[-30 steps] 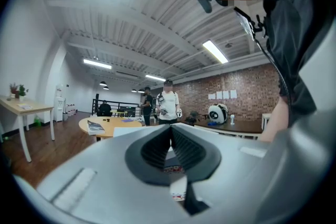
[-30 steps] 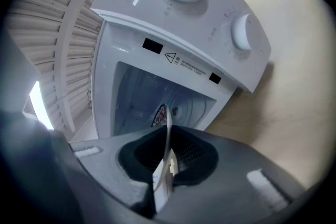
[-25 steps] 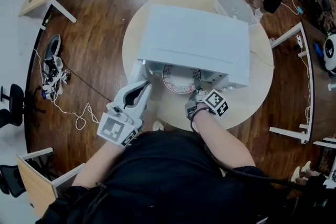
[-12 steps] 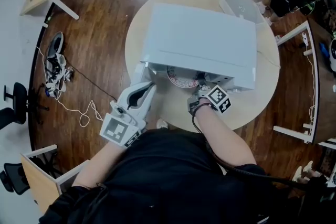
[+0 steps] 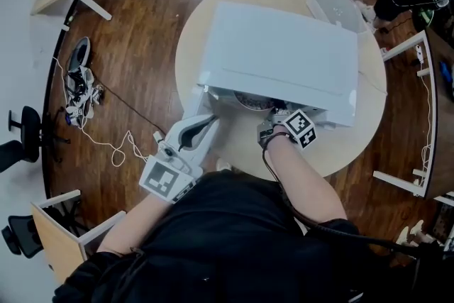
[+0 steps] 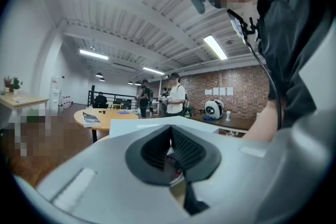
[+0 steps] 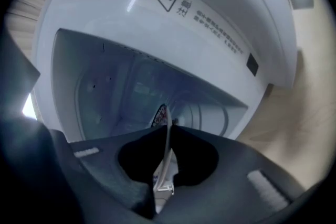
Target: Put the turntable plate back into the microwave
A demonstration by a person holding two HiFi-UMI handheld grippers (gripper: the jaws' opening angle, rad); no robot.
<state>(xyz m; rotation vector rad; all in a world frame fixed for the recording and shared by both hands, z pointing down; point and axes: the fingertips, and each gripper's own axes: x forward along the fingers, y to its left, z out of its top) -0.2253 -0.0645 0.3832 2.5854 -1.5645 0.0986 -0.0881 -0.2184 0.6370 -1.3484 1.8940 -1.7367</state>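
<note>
Now turntable plate (image 5: 252,101) sits mostly inside microwave (image 5: 284,53), farther in than before. Right gripper (image 5: 269,124) clamps its rim. Left gripper (image 5: 211,120) closed, empty.

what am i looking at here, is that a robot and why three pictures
No robot: a person holds a two-jaw tool in each hand. One picture comes from a camera on the person's head, looking down. The other two come from cameras riding on each tool, looking along its jaws. On the round table stands a white microwave, with a clear box beside it. The right gripper pinches the edge of a patterned plate, which sits mostly inside the microwave. The left gripper is shut and empty.
</note>
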